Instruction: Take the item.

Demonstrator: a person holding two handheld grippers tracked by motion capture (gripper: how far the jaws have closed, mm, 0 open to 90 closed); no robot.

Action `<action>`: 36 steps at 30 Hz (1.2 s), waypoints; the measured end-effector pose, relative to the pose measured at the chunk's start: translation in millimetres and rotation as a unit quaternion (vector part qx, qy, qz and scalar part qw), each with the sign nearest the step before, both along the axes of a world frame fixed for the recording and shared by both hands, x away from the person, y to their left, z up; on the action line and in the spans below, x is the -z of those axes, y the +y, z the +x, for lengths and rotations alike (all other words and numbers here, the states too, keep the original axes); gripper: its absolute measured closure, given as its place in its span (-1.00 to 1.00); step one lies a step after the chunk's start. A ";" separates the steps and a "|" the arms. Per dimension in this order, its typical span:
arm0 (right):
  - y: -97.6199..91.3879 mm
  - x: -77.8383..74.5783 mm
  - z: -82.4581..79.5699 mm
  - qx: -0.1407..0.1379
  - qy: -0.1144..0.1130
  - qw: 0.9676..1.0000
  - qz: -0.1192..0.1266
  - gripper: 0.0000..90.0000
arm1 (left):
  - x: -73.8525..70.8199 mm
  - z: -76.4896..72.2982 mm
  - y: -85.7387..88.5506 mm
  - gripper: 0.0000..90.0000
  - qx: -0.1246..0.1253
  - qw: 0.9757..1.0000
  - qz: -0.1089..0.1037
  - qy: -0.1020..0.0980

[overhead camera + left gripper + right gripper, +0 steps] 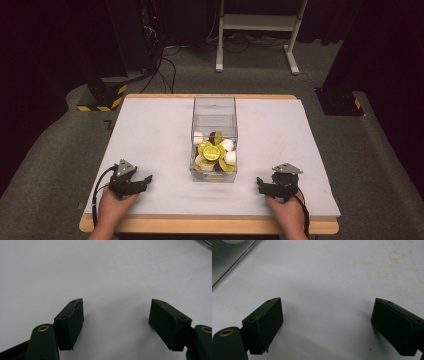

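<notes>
A clear plastic box [214, 112] stands upright in the middle of the white table [150, 130]. Its near half holds several coffee capsules [214, 152] with yellow-green and white faces. My left gripper [146, 179] rests low on the table near the front left, pointing right toward the box. In the left gripper view its jaws stand apart over bare table, and the left gripper [116, 312] is open and empty. My right gripper [259, 184] lies at the front right, pointing left. The right gripper [325, 315] is open too, nothing between its pads.
A corner of the clear box [229, 257] shows at the top left of the right gripper view. Beyond the table stand a white desk frame [260, 30], black equipment with cables [150, 35] and yellow-black striped bases [102, 100] on grey carpet.
</notes>
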State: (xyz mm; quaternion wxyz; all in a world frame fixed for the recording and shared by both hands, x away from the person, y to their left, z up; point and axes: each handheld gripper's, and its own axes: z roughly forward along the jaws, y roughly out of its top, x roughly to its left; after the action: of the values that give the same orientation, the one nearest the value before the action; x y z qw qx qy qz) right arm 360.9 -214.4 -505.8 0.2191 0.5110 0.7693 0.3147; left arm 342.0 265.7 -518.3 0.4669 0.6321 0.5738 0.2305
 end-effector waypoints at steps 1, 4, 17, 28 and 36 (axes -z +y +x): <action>0.1 -0.1 -0.1 0.001 0.001 1.000 0.000 -0.77 | -0.1 -0.2 0.3 -0.37 0.002 1.000 0.002 0.001; -0.1 -0.2 0.0 0.000 0.001 1.000 0.000 -0.77 | -0.1 0.2 0.5 -0.37 0.001 1.000 0.002 0.000; 0.0 -0.3 -0.1 0.001 0.001 1.000 0.000 -0.77 | -0.9 1.2 3.9 -0.42 0.014 1.000 -0.015 0.010; 0.2 -0.6 0.0 0.000 0.002 1.000 -0.001 -0.77 | -0.2 0.9 0.8 -0.44 0.010 1.000 -0.002 0.007; 0.1 -0.4 -0.1 0.001 0.002 1.000 0.000 -0.77 | -2.1 1.5 0.6 -0.46 0.022 1.000 0.013 0.012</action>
State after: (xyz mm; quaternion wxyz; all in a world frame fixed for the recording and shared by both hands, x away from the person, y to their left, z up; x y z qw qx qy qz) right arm 360.8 -214.4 -505.4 0.2181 0.5125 0.7691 0.3134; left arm 343.5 266.3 -516.2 0.4564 0.6531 0.5626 0.2203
